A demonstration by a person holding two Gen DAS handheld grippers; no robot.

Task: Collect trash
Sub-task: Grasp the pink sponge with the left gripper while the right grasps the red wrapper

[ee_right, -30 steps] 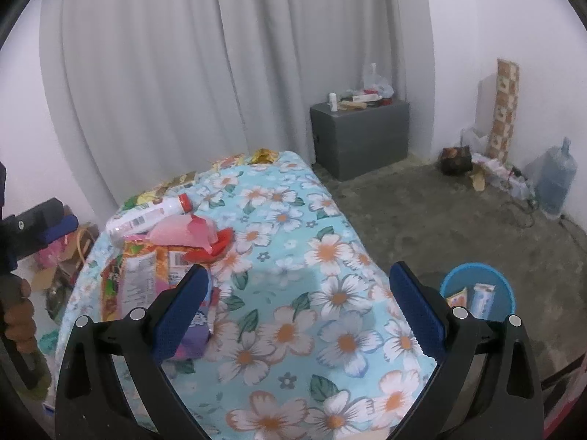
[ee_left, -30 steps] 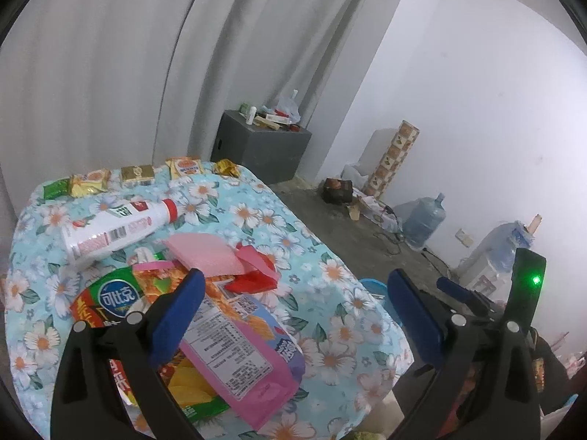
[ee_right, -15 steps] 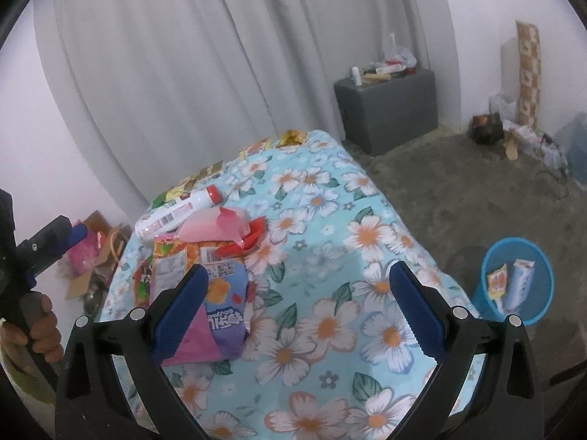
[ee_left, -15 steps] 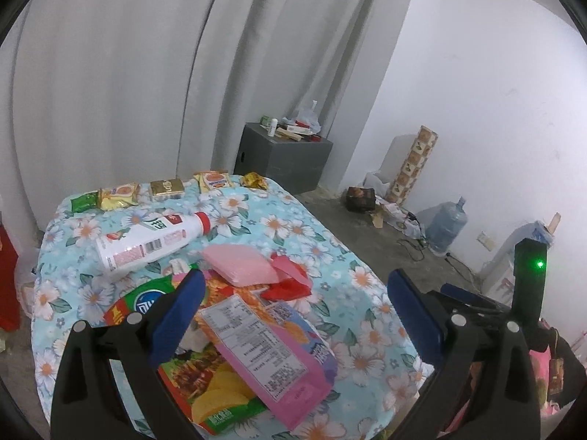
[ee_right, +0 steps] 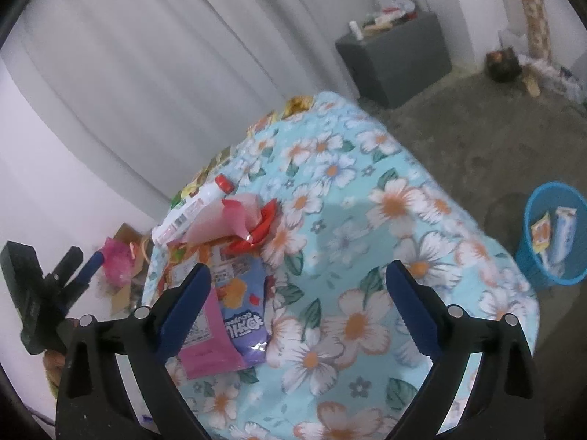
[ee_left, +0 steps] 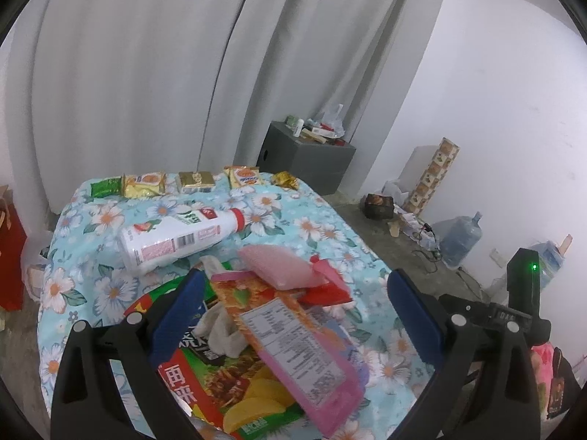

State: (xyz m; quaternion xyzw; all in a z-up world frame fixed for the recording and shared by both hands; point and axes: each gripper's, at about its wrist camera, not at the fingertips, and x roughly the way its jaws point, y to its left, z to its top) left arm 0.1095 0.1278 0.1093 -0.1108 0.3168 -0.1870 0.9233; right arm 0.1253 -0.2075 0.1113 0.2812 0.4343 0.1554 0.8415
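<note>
A pile of trash lies on the floral tablecloth [ee_left: 323, 234]: a white bottle with a red cap [ee_left: 176, 236], a pink wrapper [ee_left: 279, 262], a red wrapper [ee_left: 326, 286], a pink-and-purple snack bag [ee_left: 293, 348], a green chip bag [ee_left: 216, 377] and a crumpled tissue [ee_left: 223, 326]. My left gripper [ee_left: 297, 315] is open and empty just above the pile. My right gripper [ee_right: 301, 311] is open and empty over the cloth [ee_right: 367, 256], right of the snack bag [ee_right: 238, 304] and bottle [ee_right: 190, 209]. A blue bin [ee_right: 554, 234] with trash inside stands on the floor at right.
Several small snack packets [ee_left: 190, 183] line the table's far edge. A grey cabinet [ee_left: 304, 157] with clutter stands by the curtain. A water jug [ee_left: 458, 238] and boxes sit along the right wall. A red bag [ee_left: 11, 249] is at left.
Both grippers have swung over the table. The left came closer above the trash pile. The right tilted left and down toward the cloth. Both stayed open.
</note>
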